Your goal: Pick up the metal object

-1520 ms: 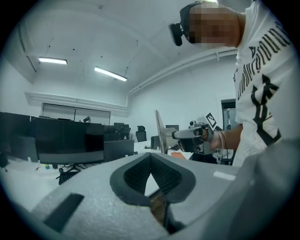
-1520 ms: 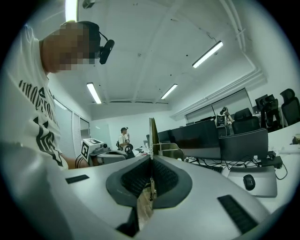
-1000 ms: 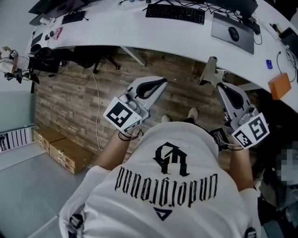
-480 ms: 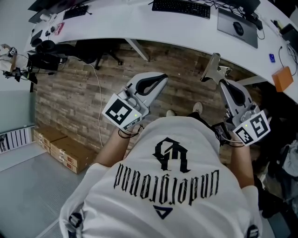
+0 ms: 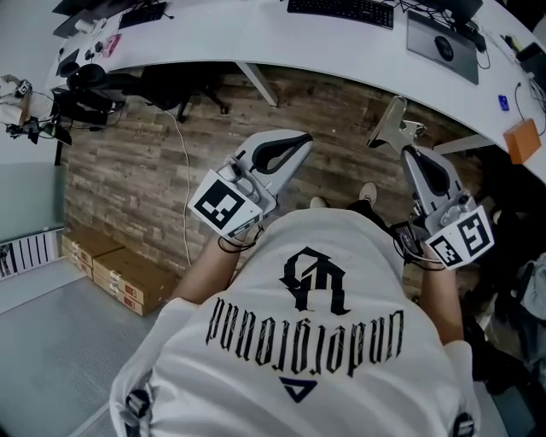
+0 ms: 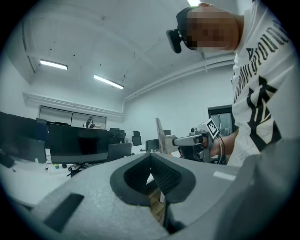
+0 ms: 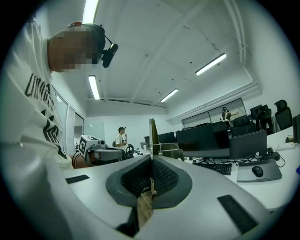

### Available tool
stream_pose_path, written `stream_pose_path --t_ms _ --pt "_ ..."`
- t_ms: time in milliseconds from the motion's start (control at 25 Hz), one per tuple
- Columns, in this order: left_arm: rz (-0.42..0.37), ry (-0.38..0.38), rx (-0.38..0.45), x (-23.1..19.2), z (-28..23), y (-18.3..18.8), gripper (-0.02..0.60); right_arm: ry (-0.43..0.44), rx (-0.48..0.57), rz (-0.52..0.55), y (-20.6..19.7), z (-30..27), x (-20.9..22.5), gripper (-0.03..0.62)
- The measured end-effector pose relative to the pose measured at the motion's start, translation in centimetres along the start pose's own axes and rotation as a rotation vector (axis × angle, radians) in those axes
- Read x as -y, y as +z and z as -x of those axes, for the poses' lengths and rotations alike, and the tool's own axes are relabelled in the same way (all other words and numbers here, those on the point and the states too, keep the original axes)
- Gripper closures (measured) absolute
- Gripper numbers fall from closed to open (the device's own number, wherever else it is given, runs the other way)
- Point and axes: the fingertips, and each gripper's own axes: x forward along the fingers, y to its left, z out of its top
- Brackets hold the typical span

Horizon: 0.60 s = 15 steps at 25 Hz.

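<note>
Evidently lifted: right gripper (image 5: 408, 149) clamps the flat silver metal piece (image 5: 391, 126) by its near edge, keeping it steady; left gripper (image 5: 300, 143) closed, empty.

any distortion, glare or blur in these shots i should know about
Head view: the wide lens bows the white desk into an arc; sharp, evenly lit. Left gripper view: round fisheye frame, black corners; the left gripper close to the lens looks soft. Right gripper view: same round frame; the ceiling strip light blows out white.
</note>
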Motion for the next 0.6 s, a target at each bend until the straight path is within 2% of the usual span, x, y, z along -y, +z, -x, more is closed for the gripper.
stream_pose_path --t_ms 600 --pt "0.01 -0.032 0.025 -0.27 -0.23 0.0 0.568 -0.019 -0.01 0.009 -0.05 -0.35 -0.59 0.579"
